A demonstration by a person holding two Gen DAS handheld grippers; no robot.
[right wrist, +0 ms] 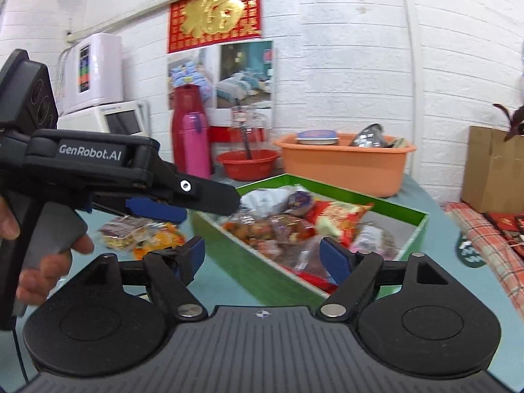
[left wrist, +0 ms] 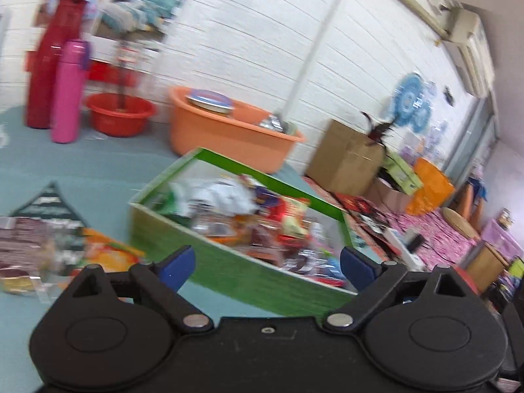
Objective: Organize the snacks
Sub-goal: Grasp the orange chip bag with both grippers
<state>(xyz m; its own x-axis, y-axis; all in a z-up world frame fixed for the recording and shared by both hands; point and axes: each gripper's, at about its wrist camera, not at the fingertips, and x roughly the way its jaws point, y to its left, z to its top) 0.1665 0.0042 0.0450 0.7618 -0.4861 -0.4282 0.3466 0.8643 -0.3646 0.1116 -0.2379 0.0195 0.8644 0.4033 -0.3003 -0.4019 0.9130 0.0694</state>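
Note:
A green box [left wrist: 229, 270] stands on the teal table, heaped with mixed snack packets [left wrist: 262, 216]. My left gripper [left wrist: 267, 265] is open just short of the box's near wall, with nothing between its blue pads. To its left, several loose snack packets [left wrist: 49, 249] lie on the cloth. In the right wrist view my right gripper [right wrist: 264, 257] is open in front of the same green box [right wrist: 258, 267], and nothing is between its fingers. The left gripper [right wrist: 209, 206] reaches in from the left, held by a hand [right wrist: 42, 268], above the loose packets [right wrist: 140, 232].
Behind the box stand an orange tub [left wrist: 229, 137] holding metal dishes, a red basin [left wrist: 119, 114], a pink flask [left wrist: 67, 91] and a taller red flask [left wrist: 54, 65]. A cardboard box [left wrist: 344, 160] and patterned cloths lie to the right.

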